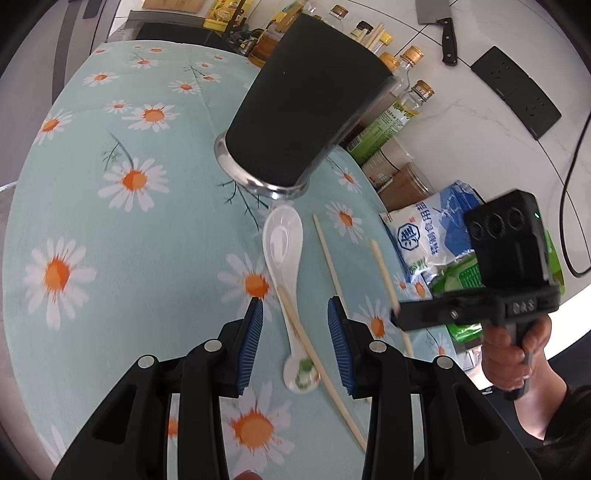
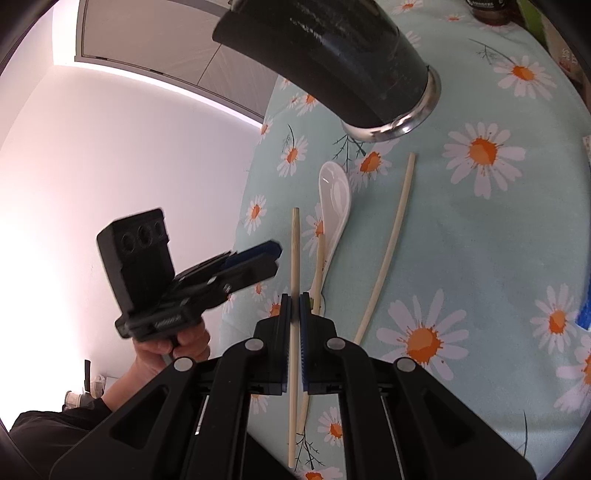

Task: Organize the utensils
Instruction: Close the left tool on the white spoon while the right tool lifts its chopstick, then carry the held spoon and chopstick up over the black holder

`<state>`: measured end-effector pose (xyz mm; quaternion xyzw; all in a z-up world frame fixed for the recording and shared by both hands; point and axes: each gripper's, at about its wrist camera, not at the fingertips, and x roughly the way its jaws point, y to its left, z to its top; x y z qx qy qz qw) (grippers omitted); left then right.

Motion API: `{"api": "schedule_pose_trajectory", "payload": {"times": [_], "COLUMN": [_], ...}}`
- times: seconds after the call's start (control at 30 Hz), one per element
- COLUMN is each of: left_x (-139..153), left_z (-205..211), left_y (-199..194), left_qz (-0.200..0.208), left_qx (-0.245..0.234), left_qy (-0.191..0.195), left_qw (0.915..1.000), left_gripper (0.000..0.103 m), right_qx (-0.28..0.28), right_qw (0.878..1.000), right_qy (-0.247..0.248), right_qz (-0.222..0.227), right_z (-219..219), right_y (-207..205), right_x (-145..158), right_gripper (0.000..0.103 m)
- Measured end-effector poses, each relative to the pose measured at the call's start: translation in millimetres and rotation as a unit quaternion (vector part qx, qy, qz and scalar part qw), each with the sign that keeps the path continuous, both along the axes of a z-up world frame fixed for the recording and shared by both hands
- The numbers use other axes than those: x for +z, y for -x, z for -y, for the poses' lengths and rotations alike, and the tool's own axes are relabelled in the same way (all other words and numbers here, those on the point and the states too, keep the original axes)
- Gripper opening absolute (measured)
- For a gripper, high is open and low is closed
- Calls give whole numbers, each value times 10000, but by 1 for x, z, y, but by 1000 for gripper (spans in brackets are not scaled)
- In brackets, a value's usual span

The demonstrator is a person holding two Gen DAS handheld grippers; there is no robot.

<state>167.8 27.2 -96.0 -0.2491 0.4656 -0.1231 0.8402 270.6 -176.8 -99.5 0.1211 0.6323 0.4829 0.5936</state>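
A tall black utensil holder point(image 1: 295, 107) with a steel base stands on the daisy tablecloth point(image 1: 122, 236). A white ceramic spoon point(image 1: 282, 251) lies in front of it, with one chopstick point(image 1: 314, 354) lying across its handle and another chopstick point(image 1: 327, 254) beside it. My left gripper point(image 1: 295, 325) is open above the spoon's handle. My right gripper point(image 2: 294, 306) is shut on a third chopstick point(image 2: 294, 236) and holds it above the cloth; it also shows in the left wrist view point(image 1: 384, 273). The holder point(image 2: 332, 55), spoon point(image 2: 334, 199) and loose chopstick point(image 2: 388, 251) show in the right wrist view too.
Oil and sauce bottles point(image 1: 402, 103), jars and a salt bag point(image 1: 432, 229) line the table's right edge. A cleaver point(image 1: 439, 26) and wall sockets point(image 1: 517, 92) are on the white wall behind. The table's left edge drops off in the right wrist view.
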Motion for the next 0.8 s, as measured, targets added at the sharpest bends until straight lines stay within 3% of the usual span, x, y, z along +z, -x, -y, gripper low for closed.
{"api": "schedule_pose_trajectory", "payload": {"times": [0.53,0.57,0.6,0.67,0.8], "left_x": [-26,-26,-27,-28,-23], "left_z": [-1,0,1,4,7], "left_y": [-69,-70,-71,-72,-72], "left_qz": [-401,-409,-425,-434,-330], "left_qx": [-441,-482,-530,-558,-607], "left_qy": [-287,-302,-365,-570,-832], "left_qw": [9978,9975,9970,9959,9941], "left_gripper": [33,29,18,10,7], "right_qx": [-347,-364,-368,-370,-375], "right_qw": [9994,9993,9993,9993,9993], "right_qy": [-54,-53,-51,-36,-23], "right_qz": [56,52,49,54,54], "right_z": [48,50,52,54,46], "right_y": [-4,-5,-4,-2,4], "right_x": [14,14,14,13,18], "right_gripper": [6,6,6,6,6]}}
